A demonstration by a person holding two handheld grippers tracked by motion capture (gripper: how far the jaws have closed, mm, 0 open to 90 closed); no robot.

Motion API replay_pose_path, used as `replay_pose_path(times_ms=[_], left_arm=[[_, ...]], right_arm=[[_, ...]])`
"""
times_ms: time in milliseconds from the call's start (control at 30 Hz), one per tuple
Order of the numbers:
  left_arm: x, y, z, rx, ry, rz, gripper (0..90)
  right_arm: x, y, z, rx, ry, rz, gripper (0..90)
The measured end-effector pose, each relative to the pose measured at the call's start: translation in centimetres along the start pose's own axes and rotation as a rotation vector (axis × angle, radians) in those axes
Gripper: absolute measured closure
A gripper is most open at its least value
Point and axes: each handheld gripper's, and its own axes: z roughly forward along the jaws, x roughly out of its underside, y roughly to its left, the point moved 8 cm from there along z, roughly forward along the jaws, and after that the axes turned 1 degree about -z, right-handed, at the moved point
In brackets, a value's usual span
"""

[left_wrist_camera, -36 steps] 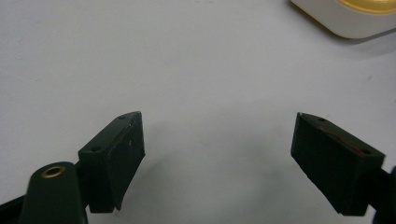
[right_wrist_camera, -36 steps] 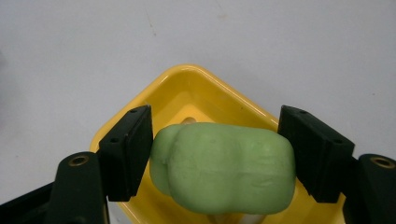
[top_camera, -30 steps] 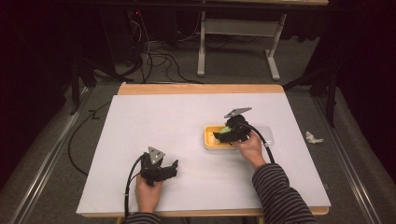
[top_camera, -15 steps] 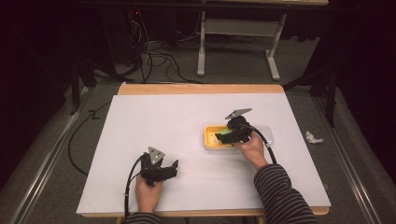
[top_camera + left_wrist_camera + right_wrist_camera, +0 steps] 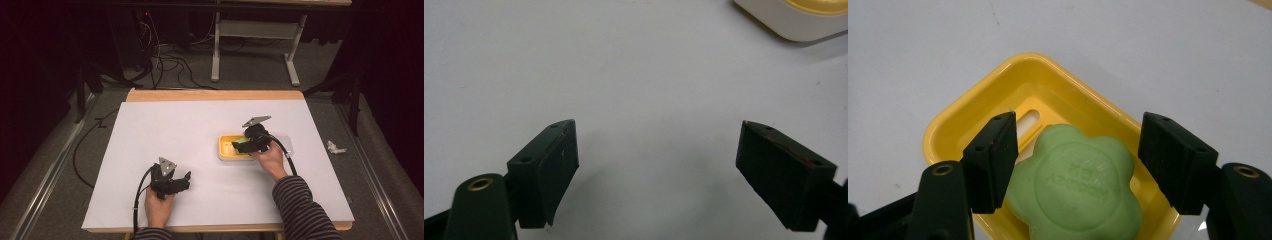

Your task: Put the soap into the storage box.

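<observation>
Starting at the left: the left gripper (image 5: 657, 135) hovers low over bare bench (image 5: 574, 55), jaws spread wide with nothing between them. It is idle for now. A corner of the dish shows well beyond its right jaw.

Moving across to the right gripper (image 5: 1078, 120), which is where the work is. It is down in the yellow dish (image 5: 973, 115), and its jaws have just been closing with the green soap (image 5: 1075, 185) between them. The left jaw sits against the soap's edge and the right jaw has come in to the lobes on the other side. I read that as a narrow grip closed on the soap.

So how far along are we? The reach is done and the grasp looks made. The soap is not yet lifted: it lies flat on the dish floor, near the slot that peeks out just ahead of the left jaw. Lifting it and carrying it off is all to come, by my judgement.

As for the soap's lie, it is a flower-shaped cake, nearly round, so it has no real long axis. Its stamped face points up. The raised lettering runs across from jaw to jaw and reads upside down from the gripper, so the tops of the letters point back toward the hand. The jaws pinch it across the lobes, roughly along that line of lettering.
</observation>
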Motion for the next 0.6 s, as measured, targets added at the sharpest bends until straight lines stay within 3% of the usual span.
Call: replay_pose_path(times_ms=[233, 600], left_arm=[[0.0, 0.0, 0.0, 0.000, 0.001, 0.000, 17.8], [0.0, 0.0, 0.0, 0.000, 0.002, 0.000, 17.8]], right_arm=[[0.0, -0.1, -0.4, 0.002, -0.007, -0.001, 32.5], [-0.6, -0.1, -2.1, -0.001, -0.067, 0.005, 32.3]])
